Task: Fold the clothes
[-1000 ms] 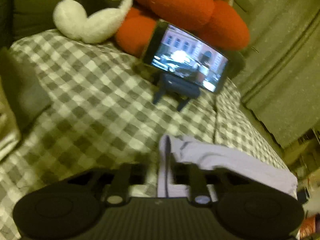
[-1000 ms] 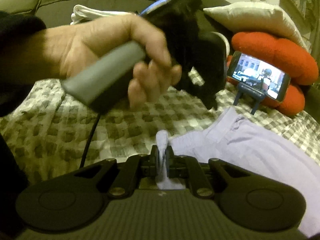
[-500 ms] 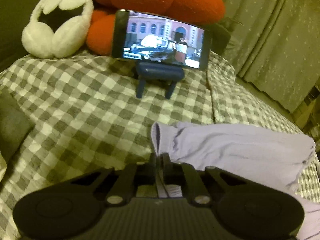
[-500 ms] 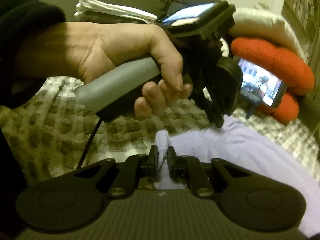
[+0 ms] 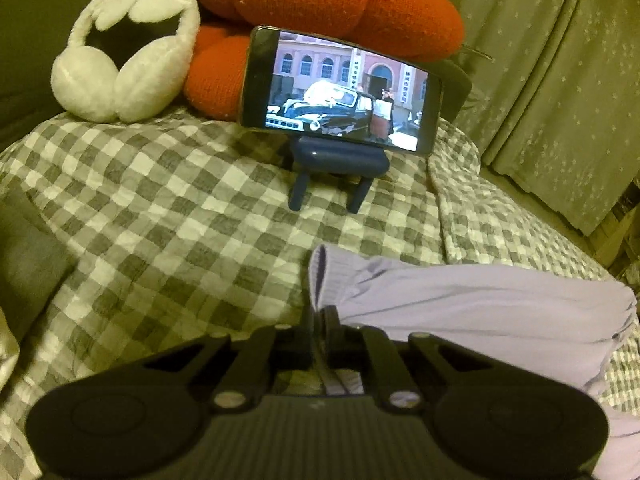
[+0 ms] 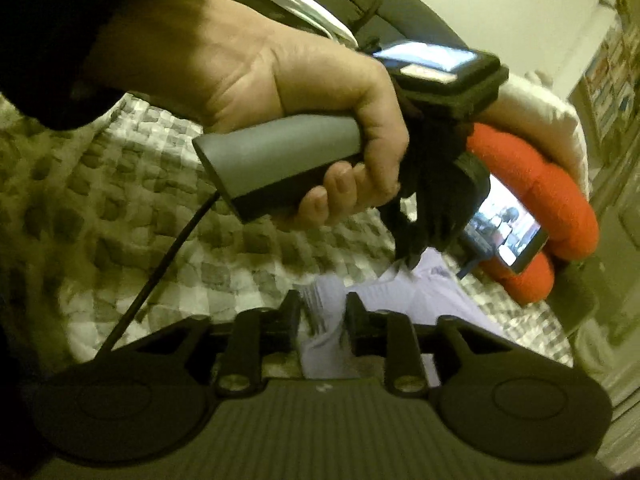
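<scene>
Left gripper [image 5: 319,322]: bottom centre of the left wrist view, fingers pressed together on the ribbed cuff edge of the lavender garment [image 5: 472,320]. The garment runs from the pinch toward 3 o'clock across the checked bedspread [image 5: 168,216], lying in loose folds.

Right gripper [image 6: 323,312]: bottom centre of the right wrist view, fingers spread apart with a visible gap; the same lavender garment [image 6: 404,300] lies in and beyond that gap. Whether either finger touches the cloth cannot be told.

Person's left hand [image 6: 304,128]: fills the upper left of the right wrist view, wrapped round the grey handle [image 6: 276,160] of the other gripper; a black cable [image 6: 160,272] hangs from the handle toward 7 o'clock. Hand and tool block much of the bed behind them. A dark sleeve [image 6: 60,28] sits at 10 o'clock.

Phone [image 5: 340,90]: at 12 o'clock from the left gripper, screen lit, propped landscape on a dark blue stand [image 5: 338,174] resting on the bedspread, well apart from the garment.

White fluffy earmuffs [image 5: 124,52]: at 10 o'clock, on the bedspread's far edge.

Orange plush cushion [image 5: 328,4]: directly behind the phone, just beside the earmuffs.

Green curtain [image 5: 560,80]: at 2 o'clock, beyond the bed edge.
</scene>
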`<state>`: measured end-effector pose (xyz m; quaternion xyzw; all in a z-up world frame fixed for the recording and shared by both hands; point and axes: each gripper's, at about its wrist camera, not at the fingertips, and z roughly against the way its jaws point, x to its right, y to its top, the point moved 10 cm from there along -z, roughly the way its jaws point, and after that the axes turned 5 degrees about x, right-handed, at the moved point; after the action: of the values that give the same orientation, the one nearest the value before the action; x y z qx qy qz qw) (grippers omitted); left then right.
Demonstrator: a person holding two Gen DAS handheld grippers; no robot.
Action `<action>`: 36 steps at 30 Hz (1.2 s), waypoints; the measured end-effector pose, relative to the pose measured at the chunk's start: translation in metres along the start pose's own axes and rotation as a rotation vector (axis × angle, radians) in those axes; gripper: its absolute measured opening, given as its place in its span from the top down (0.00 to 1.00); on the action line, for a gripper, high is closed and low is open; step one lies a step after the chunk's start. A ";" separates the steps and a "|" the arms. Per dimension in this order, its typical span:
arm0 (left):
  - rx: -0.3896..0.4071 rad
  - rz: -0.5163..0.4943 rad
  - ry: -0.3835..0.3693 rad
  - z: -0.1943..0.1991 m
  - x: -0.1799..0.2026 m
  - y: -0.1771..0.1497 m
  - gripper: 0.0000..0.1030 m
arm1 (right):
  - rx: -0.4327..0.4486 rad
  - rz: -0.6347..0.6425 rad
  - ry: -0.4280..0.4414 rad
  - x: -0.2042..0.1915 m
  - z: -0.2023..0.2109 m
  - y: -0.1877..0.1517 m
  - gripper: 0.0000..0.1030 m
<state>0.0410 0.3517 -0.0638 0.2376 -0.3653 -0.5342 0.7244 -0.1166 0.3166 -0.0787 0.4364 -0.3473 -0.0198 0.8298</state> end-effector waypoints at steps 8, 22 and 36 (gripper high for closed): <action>0.006 -0.003 -0.007 -0.001 -0.001 0.003 0.96 | -0.019 0.047 -0.017 0.000 0.001 0.000 0.64; 0.004 0.008 0.022 0.011 -0.019 0.016 0.96 | 0.043 -0.414 0.160 0.025 0.001 0.037 0.94; 0.031 -0.153 0.162 0.005 -0.039 0.003 0.94 | -0.019 -0.489 0.276 0.006 -0.016 0.044 0.87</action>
<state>0.0320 0.3900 -0.0693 0.3184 -0.2945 -0.5615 0.7047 -0.1144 0.3537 -0.0490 0.4981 -0.1150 -0.1631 0.8439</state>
